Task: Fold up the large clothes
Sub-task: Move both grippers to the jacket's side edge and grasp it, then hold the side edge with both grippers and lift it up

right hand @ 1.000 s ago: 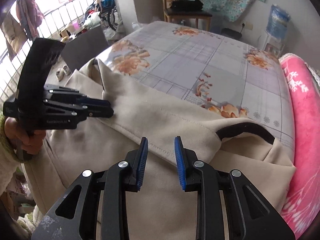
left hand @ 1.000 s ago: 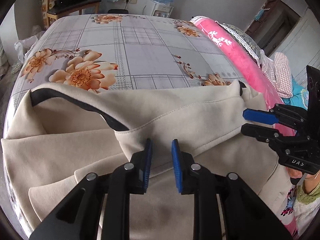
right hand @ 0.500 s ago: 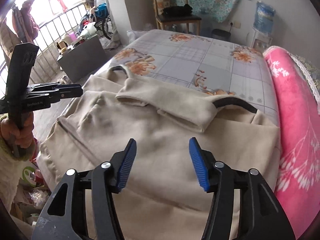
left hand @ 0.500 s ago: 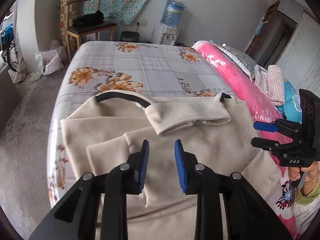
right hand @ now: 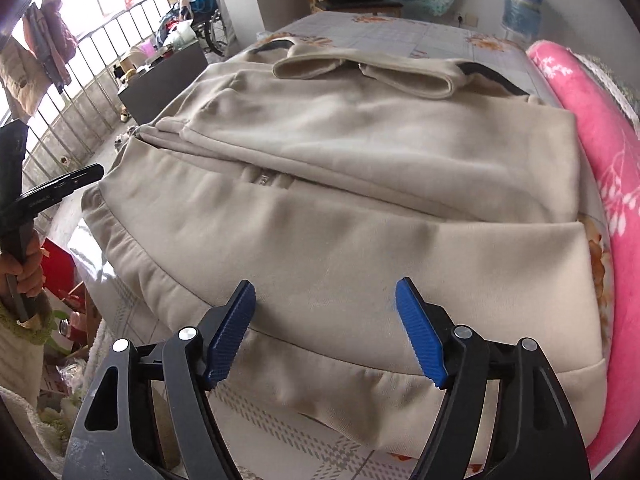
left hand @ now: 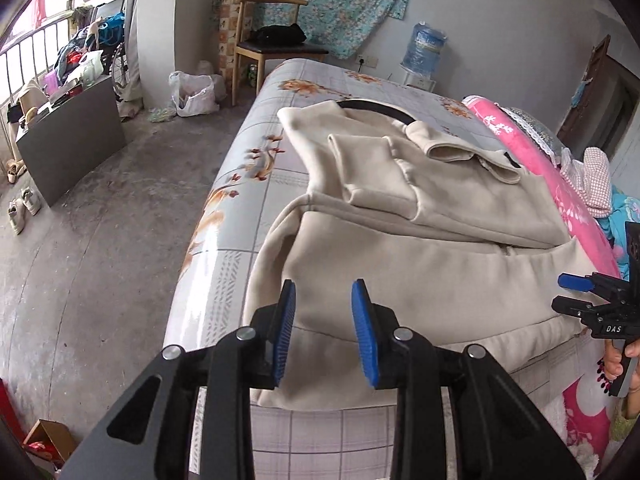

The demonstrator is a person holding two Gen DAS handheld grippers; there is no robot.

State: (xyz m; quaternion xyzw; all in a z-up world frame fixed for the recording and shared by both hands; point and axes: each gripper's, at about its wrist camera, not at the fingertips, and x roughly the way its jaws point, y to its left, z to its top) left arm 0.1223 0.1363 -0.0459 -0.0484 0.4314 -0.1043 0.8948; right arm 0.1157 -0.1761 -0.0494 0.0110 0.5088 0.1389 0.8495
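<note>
A large beige hooded garment [left hand: 420, 248] lies on the bed with both sleeves folded in across its back; it also fills the right wrist view [right hand: 360, 200]. Its dark-lined hood [left hand: 384, 110] lies at the far end. My left gripper [left hand: 323, 332] is open and empty, above the hem's left corner. My right gripper [right hand: 326, 332] is wide open and empty, just above the hem near the bed's front edge. Each gripper shows at the edge of the other's view: the right one [left hand: 576, 294] and the left one [right hand: 60, 188].
The bed has a floral checked sheet [left hand: 248, 184]. A pink blanket [right hand: 600, 152] runs along its right side. A grey concrete floor [left hand: 100, 240] lies left of the bed, with a wooden chair [left hand: 272, 48], a dark board [left hand: 76, 136] and a water dispenser [left hand: 424, 52] beyond.
Both grippers have let go of the folded-in sleeves and pulled back toward the hem end. The right gripper has opened wider. The sleeves now lie flat across the garment.
</note>
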